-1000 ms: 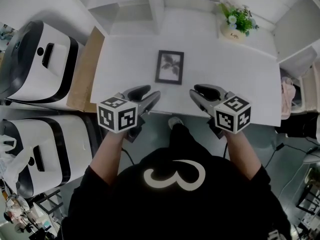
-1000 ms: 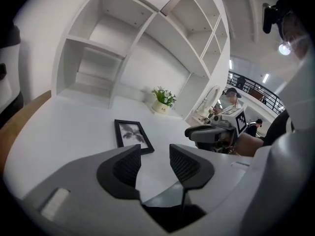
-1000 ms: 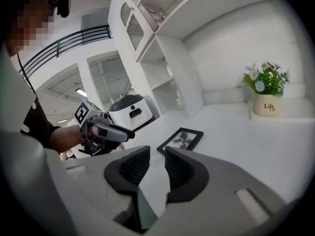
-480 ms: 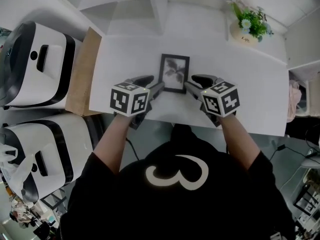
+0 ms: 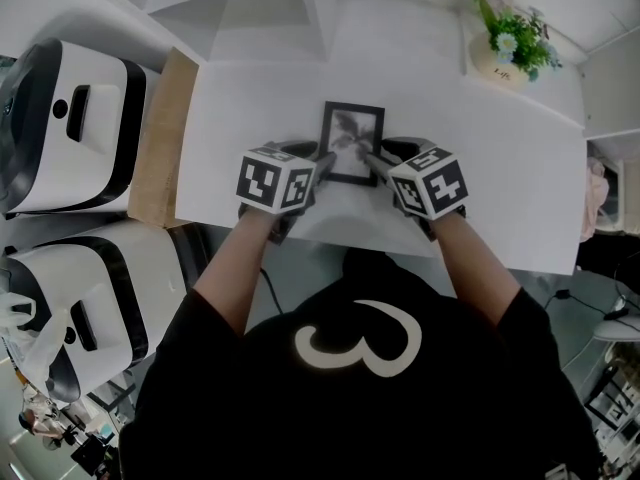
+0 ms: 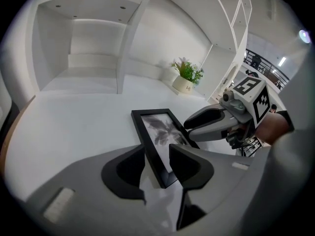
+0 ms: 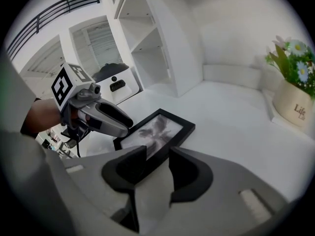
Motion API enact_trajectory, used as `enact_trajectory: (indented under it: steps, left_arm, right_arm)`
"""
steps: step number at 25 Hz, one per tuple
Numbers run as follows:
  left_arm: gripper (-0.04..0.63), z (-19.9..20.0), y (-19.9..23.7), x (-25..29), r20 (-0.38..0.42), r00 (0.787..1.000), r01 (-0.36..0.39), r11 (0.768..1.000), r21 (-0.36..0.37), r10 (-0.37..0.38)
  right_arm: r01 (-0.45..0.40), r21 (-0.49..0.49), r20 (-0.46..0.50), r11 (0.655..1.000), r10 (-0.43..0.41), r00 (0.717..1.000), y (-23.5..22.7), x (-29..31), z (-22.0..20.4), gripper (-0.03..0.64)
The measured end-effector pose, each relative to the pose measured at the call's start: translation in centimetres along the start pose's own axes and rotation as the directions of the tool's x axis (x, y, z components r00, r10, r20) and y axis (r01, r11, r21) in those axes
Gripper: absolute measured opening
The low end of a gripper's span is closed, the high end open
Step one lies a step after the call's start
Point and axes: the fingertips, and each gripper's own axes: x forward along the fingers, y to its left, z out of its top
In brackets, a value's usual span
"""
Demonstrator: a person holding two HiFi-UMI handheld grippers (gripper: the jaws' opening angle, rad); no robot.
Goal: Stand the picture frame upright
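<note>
A black rectangular picture frame (image 5: 352,133) with a leaf print lies flat at the middle of the white table (image 5: 250,103). In the head view its two near corners are hidden by the left gripper (image 5: 322,160) and the right gripper (image 5: 375,158). Both pairs of jaws are seen spread, with a near edge of the frame between them. The left have just been closing, the right opening. No pad contact can be made out.
</note>
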Motion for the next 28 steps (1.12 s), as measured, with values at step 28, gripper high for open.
enact_trajectory:
  steps: [28]
  left_arm:
    - [0.114, -3.4, -1.8, -0.7, -0.023, 0.999, -0.03, 0.999, -0.021, 0.03]
  right_arm:
    - [-0.013, 0.001, -0.016, 1.0, 0.013, 1.0, 2.2, -1.0, -2.9, 0.141]
